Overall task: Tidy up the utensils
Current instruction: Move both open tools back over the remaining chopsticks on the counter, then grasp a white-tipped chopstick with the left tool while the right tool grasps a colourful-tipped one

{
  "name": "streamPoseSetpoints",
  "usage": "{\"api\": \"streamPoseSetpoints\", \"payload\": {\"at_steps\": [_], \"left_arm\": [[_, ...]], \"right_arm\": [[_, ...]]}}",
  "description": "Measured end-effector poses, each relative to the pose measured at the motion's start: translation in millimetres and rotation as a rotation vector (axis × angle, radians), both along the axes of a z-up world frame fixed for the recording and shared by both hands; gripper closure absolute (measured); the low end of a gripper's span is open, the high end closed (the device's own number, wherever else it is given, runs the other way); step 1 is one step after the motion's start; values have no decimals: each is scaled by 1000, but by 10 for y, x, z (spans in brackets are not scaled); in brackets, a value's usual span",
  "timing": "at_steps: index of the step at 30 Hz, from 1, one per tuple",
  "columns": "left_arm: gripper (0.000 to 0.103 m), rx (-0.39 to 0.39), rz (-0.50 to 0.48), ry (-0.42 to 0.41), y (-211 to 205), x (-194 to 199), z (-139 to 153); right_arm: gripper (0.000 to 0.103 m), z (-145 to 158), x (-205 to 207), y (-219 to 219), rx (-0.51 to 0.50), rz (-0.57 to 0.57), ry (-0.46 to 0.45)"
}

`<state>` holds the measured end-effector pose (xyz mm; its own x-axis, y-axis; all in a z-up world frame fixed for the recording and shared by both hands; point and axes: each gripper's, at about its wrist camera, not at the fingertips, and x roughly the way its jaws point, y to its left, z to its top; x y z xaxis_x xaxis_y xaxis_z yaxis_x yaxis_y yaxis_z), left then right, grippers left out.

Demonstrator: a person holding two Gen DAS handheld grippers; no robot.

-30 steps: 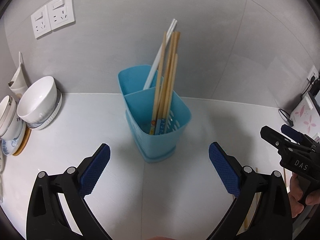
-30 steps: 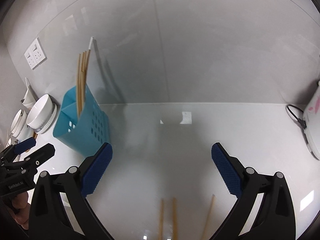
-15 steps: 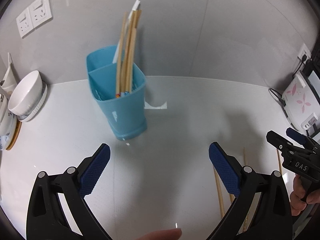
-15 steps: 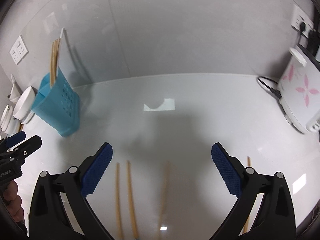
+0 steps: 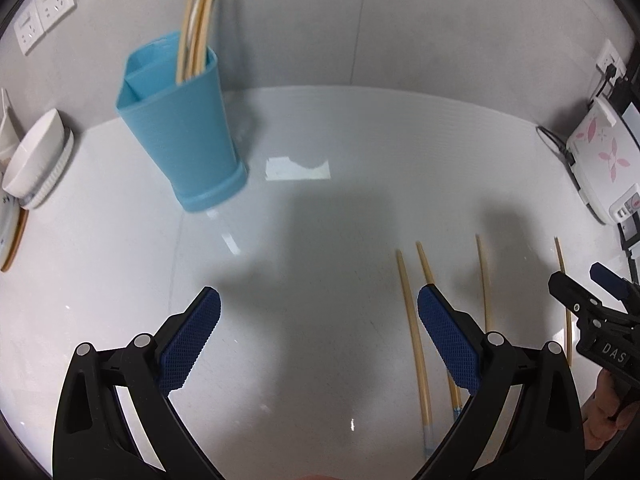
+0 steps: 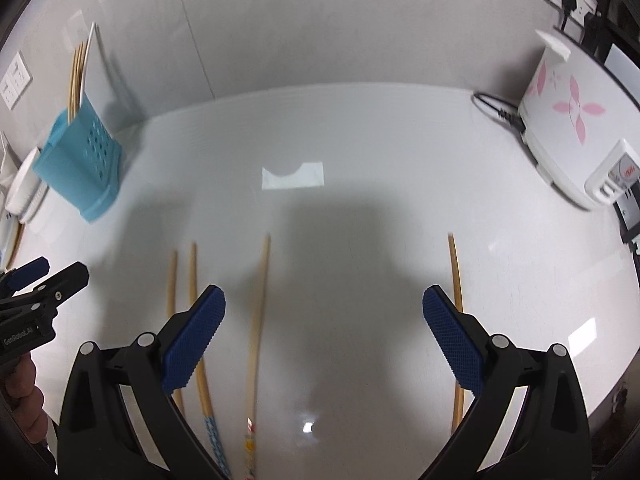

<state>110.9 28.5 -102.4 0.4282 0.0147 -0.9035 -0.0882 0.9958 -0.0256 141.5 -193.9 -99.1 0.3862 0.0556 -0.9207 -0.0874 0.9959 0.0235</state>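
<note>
- Claws first: the left gripper, black-armed with blue textured pads, is spread wide and holds nothing, hanging over the glossy white countertop.
- Its right-hand pad overlaps one loose chopstick in the view; whether they touch cannot be told.
- Right gripper is likewise wide open and empty, touching nothing that can be made out.
- Four loose bamboo chopsticks lie flat on the countertop, well apart from the blue plastic utensil holder, toward the camera and to its right: two close together, one alone, one farther off.
- Standing in the holder's rear compartment is a leaning bundle of bamboo chopsticks.
- Left of the holder sits a white ceramic bowl; far to its right, a white appliance with pink flower print.
</note>
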Motion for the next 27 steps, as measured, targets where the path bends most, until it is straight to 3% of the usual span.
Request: {"api": "streamPoseSetpoints", "payload": {"at_steps": [11, 27], "left_arm": [[6, -14, 12, 117, -217, -124, -450], [6, -10, 39, 229, -374, -223, -765]], "right_arm": [[14, -383, -353, 152, -52, 82, 144], [37, -589, -569, 374, -81, 144, 254]]}}
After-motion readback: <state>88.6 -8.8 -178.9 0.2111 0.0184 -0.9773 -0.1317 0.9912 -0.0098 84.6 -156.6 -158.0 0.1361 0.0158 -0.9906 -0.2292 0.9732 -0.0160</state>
